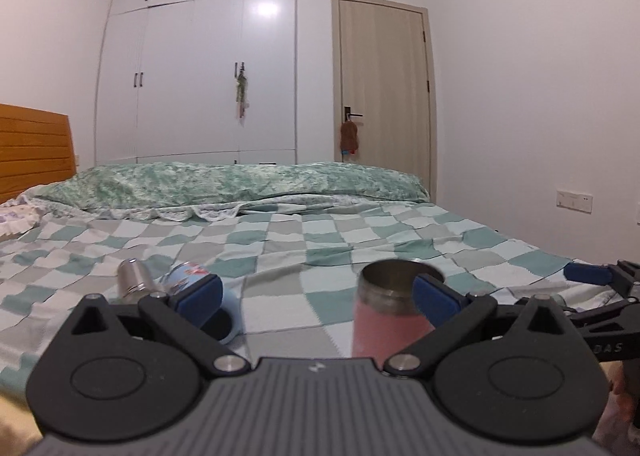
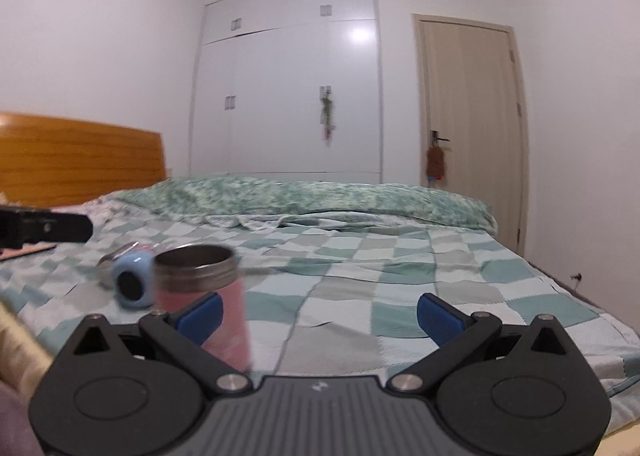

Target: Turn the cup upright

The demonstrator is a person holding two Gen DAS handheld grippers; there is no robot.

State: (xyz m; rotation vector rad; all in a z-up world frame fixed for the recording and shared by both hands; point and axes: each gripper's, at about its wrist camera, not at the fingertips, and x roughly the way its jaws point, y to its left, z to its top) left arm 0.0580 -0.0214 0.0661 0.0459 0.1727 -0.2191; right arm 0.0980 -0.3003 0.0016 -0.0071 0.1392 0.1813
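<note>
Blue pads tip both claws, and each claw stands wide open with nothing between its pads. The left claw [image 1: 318, 296] hangs low over the bed [image 1: 304, 240]; the pink cup [image 1: 386, 316] stands just inside its right pad, though whether they touch cannot be told. The right claw [image 2: 320, 314] is also low over the bed [image 2: 380, 256], with the same pink cup [image 2: 208, 296] behind its left pad, outside the open gap or at its edge.

The cup is upright on the checked bedspread: its long axis runs straight up, its steel-rimmed mouth faces the ceiling, its pink body is below. The picture of it is a little blurred.

Left of it, near but apart, a light blue bottle [image 1: 188, 288] lies on its side, its steel cap end pointing away toward the pillows and its dark base toward the cameras [image 2: 134, 284].

Farther off lie a green quilt [image 1: 240, 184], a wooden headboard [image 2: 80, 152], a white wardrobe [image 1: 200, 68] and a door [image 1: 380, 84].
</note>
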